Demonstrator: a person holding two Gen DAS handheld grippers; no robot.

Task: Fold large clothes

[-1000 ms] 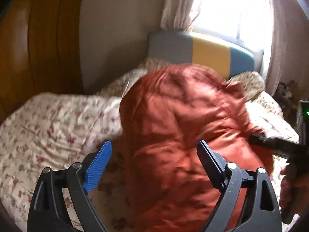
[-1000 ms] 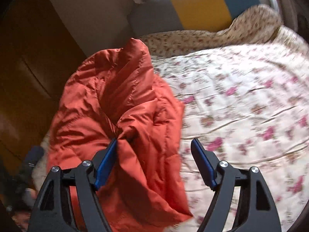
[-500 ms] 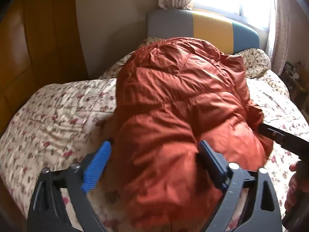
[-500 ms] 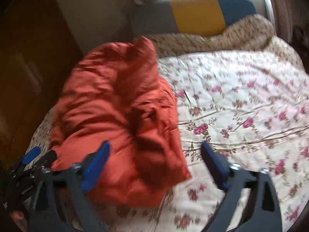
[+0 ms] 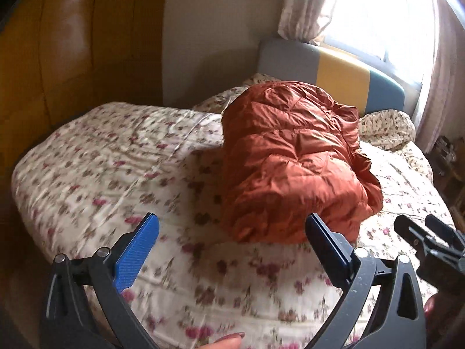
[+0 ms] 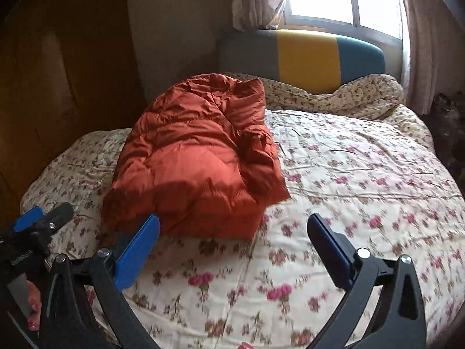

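Observation:
An orange-red puffer jacket (image 5: 293, 160) lies bundled in a thick folded heap on the floral bedspread (image 5: 116, 157), toward the headboard. My left gripper (image 5: 232, 226) hangs open just short of the jacket's near edge, with only bedspread between its blue pads. In the right wrist view the same jacket (image 6: 197, 157) sits left of centre, and my right gripper (image 6: 232, 226) is open in front of its near right corner, holding nothing. Each view catches the other gripper at its edge: the right one (image 5: 427, 238) and the left one (image 6: 43, 218).
A grey, yellow and teal headboard (image 6: 305, 55) stands under a bright window with curtains (image 6: 258, 0). A rumpled floral quilt (image 6: 348, 93) lies along the headboard. A brown wooden wardrobe (image 5: 58, 58) borders the bed's left side. Dark clutter (image 6: 450, 122) sits right of the bed.
Both grippers let go of the jacket and drew back toward the foot of the bed. The jacket dropped from a raised heap onto the bedspread and now lies clear of both.

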